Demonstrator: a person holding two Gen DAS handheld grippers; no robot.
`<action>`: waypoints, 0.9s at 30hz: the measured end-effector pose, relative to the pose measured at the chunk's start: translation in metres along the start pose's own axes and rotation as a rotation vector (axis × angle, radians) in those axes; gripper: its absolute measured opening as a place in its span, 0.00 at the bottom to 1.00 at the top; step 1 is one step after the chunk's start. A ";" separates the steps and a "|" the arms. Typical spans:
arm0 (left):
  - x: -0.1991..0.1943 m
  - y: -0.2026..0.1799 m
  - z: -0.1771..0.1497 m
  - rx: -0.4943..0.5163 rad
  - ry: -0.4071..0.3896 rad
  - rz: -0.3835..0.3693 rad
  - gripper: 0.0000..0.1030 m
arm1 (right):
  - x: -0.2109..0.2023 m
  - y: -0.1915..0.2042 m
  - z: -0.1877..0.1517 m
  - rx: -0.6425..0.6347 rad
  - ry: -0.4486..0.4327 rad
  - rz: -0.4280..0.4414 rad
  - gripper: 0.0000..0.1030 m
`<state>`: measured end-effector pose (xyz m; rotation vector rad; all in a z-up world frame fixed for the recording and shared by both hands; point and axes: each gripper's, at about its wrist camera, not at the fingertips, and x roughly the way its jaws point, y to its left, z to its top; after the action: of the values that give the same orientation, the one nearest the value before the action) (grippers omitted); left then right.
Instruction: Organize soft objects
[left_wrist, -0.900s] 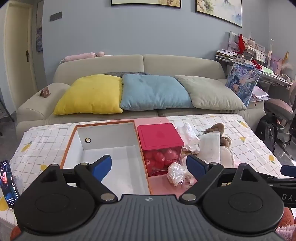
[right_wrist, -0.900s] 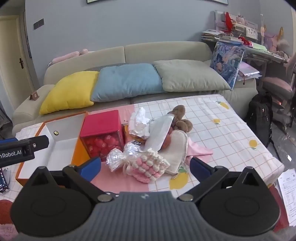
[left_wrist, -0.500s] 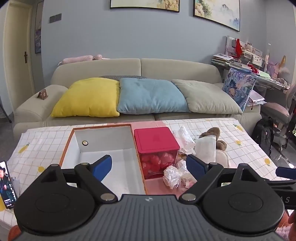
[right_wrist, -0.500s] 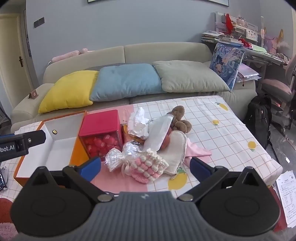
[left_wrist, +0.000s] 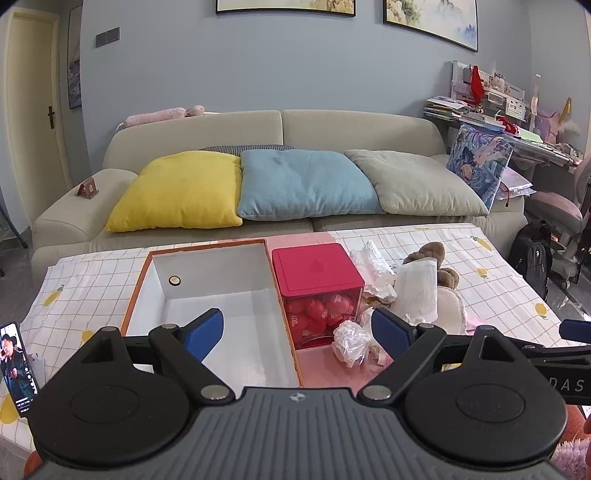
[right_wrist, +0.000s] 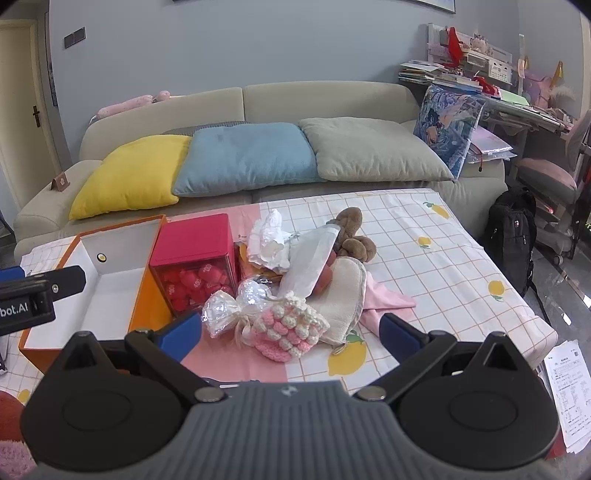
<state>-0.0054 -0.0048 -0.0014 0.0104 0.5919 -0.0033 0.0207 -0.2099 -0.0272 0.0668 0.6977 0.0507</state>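
An open orange box with a white inside lies on the table, empty. Right of it stands a red-lidded clear box of red pieces. A heap of soft things lies beside it: a pink and white crocheted piece, a shiny clear pouch, white crumpled paper, a brown plush toy, a cream cloth pad and pink cloth. My left gripper is open and empty above the orange box's near end. My right gripper is open and empty just before the crocheted piece.
The table has a checked cloth with lemons. A phone leans at its left edge. A beige sofa with yellow, blue and grey cushions stands behind. A black backpack, a desk and loose papers are at the right.
Both grippers have drawn back and risen slightly, so the table and heap look a little farther off. Both stay open and empty. Nothing on the table has moved.
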 end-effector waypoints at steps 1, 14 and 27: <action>0.000 0.001 0.000 -0.001 0.003 0.000 1.00 | 0.000 0.000 0.000 0.000 0.002 -0.001 0.97; 0.001 0.001 -0.002 -0.005 0.011 0.000 1.00 | 0.002 0.001 -0.002 -0.004 0.007 -0.004 0.97; 0.002 0.000 -0.006 -0.011 0.012 0.000 1.00 | 0.002 0.000 -0.002 -0.004 0.007 -0.007 0.97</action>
<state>-0.0070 -0.0044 -0.0070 0.0001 0.6044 -0.0004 0.0208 -0.2098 -0.0304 0.0599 0.7045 0.0456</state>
